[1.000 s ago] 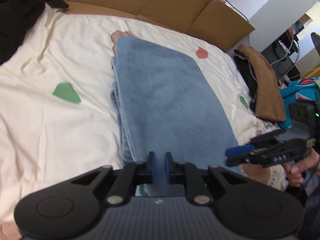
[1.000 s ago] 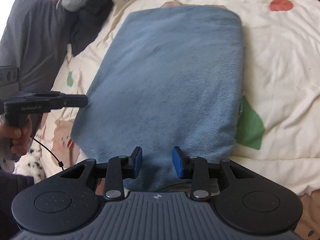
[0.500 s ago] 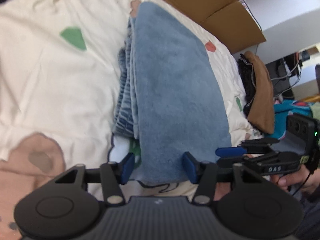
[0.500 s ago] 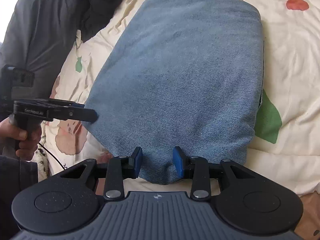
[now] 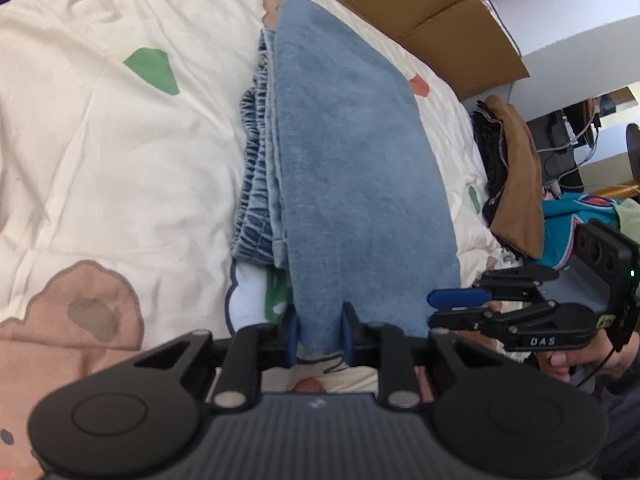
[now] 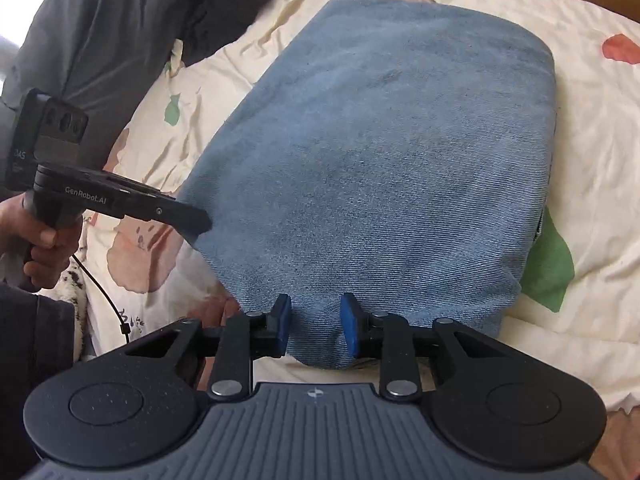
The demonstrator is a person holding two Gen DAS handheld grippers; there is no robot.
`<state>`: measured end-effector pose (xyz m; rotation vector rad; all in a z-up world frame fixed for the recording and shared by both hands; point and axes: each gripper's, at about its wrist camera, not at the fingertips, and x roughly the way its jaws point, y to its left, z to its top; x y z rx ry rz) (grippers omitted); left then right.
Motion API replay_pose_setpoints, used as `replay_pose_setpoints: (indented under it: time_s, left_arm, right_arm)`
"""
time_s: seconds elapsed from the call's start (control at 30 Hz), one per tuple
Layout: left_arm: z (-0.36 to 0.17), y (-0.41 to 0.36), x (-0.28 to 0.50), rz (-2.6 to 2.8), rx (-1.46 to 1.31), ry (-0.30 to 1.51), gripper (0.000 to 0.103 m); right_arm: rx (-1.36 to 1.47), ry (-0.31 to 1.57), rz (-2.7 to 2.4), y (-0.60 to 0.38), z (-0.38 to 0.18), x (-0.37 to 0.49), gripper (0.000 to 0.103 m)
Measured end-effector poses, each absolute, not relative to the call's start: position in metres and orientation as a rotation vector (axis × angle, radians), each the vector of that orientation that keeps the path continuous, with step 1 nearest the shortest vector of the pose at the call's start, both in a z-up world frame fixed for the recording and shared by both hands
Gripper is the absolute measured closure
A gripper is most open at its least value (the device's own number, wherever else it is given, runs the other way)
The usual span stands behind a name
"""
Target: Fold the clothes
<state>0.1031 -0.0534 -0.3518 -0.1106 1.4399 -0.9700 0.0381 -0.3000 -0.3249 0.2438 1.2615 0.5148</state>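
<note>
A folded pair of light blue jeans (image 5: 352,184) lies lengthwise on the cream bedspread (image 5: 100,152), its gathered waistband layers showing along the left side. My left gripper (image 5: 319,338) has its blue pads on either side of the near left corner of the jeans. In the right wrist view the jeans (image 6: 392,160) fill the middle. My right gripper (image 6: 315,324) straddles the near edge with the denim between its pads. The left gripper also shows in the right wrist view (image 6: 192,220) at the jeans' left corner, and the right gripper shows in the left wrist view (image 5: 456,300).
Flattened brown cardboard (image 5: 420,4) lines the far side of the bed. A stack of brown and black clothes (image 5: 512,168) and a teal garment (image 5: 572,220) lie at the right. Dark grey clothing (image 6: 92,40) is heaped at the bed's left.
My left gripper opened, dropped to the near corner of the jeans and closed in around it. My right gripper slid forward so the near edge sits between its pads.
</note>
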Motion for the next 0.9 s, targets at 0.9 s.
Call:
replay_pose_setpoints:
  time_s: [0.9]
  left_arm:
    - [-0.354, -0.053, 0.119, -0.92, -0.048, 1.422, 0.081]
  right_arm:
    - [0.161, 1.231, 0.41, -0.327, -0.319, 0.055, 0.075]
